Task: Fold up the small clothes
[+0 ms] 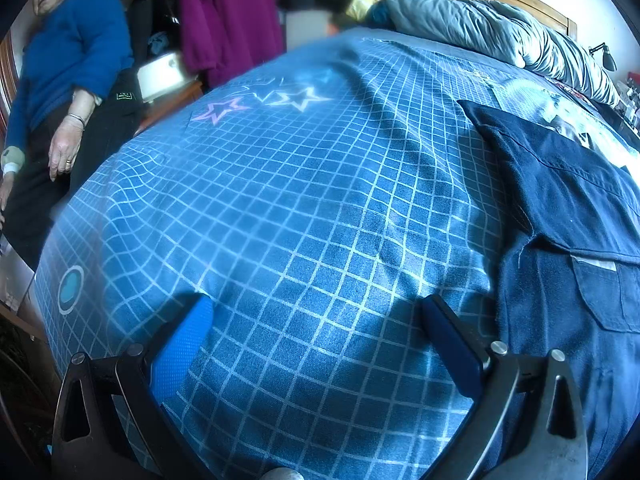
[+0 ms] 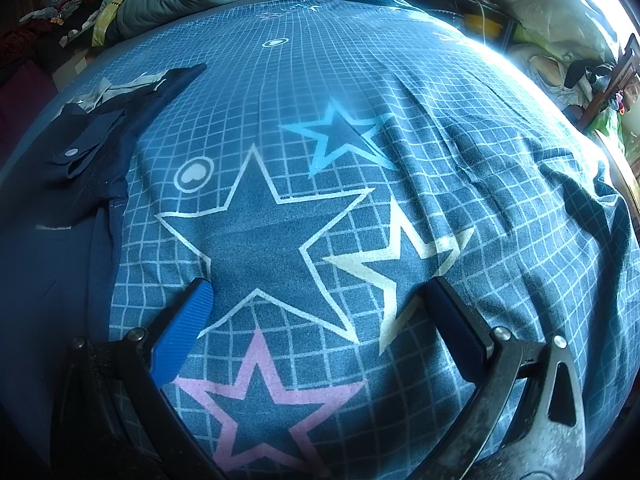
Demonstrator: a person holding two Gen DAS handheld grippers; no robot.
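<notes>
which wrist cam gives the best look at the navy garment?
Left wrist: the navy garment fills the right side, showing seams and a flapped pocket, lying flat beside the open left tool. The right wrist view shows it only darkly at the left edge, with a snap tab visible.

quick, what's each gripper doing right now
Left gripper: open, empty, over the blue grid-patterned bedsheet.
Right gripper: open, empty; dark navy garment lies untouched at its left.

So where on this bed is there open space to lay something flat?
The checked bedsheet lies bare between the dark blue garment and the bed edge beside the standing person. In the right wrist view, the printed stars area is free too. It is crowded along the far side under the grey quilt. Both grippers, left and right, are open, holding nothing.
</notes>
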